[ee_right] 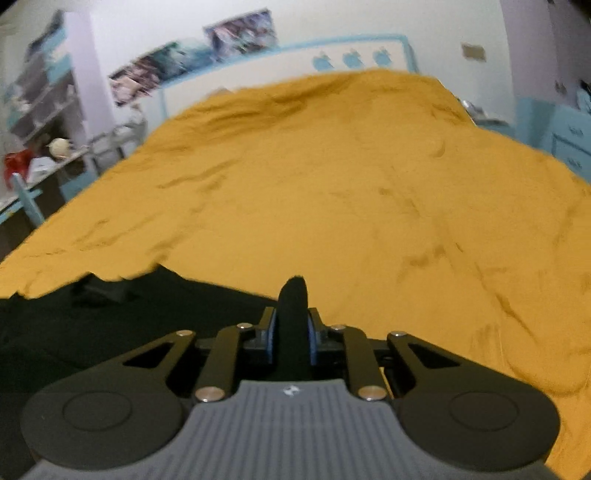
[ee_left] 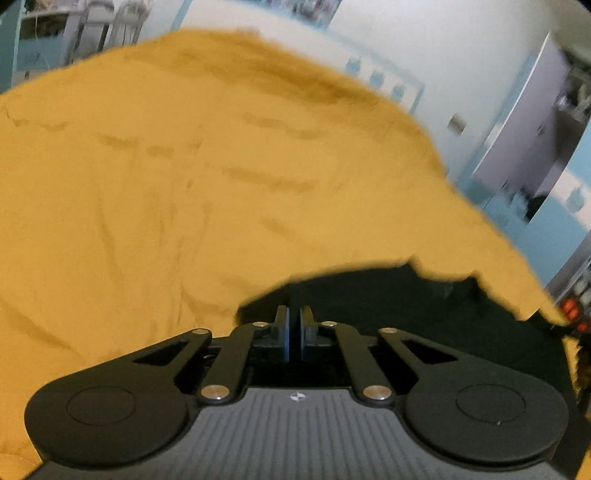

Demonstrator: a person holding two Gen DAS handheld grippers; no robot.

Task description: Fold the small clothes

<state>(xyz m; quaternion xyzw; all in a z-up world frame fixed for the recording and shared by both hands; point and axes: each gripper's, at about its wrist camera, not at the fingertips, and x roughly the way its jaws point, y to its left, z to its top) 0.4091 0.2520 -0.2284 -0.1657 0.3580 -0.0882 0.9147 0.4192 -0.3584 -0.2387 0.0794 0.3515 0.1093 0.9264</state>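
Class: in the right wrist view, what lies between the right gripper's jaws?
A bunched fold of black cloth is pinched in the right gripper, in front of the mustard bedspread.

A white wall (ee_right: 369, 22) stands at the far side, with blurred posters (ee_right: 240, 31) high on it and a pale blue trim (ee_right: 343, 38) below them. On the left, open shelves (ee_right: 40, 96) rise over a cluttered desk (ee_right: 44, 166). Light blue drawers (ee_right: 569, 144) stand on the right. In the left view, a tall pale cabinet (ee_left: 524, 129) stands on the right. The light is dim and even.
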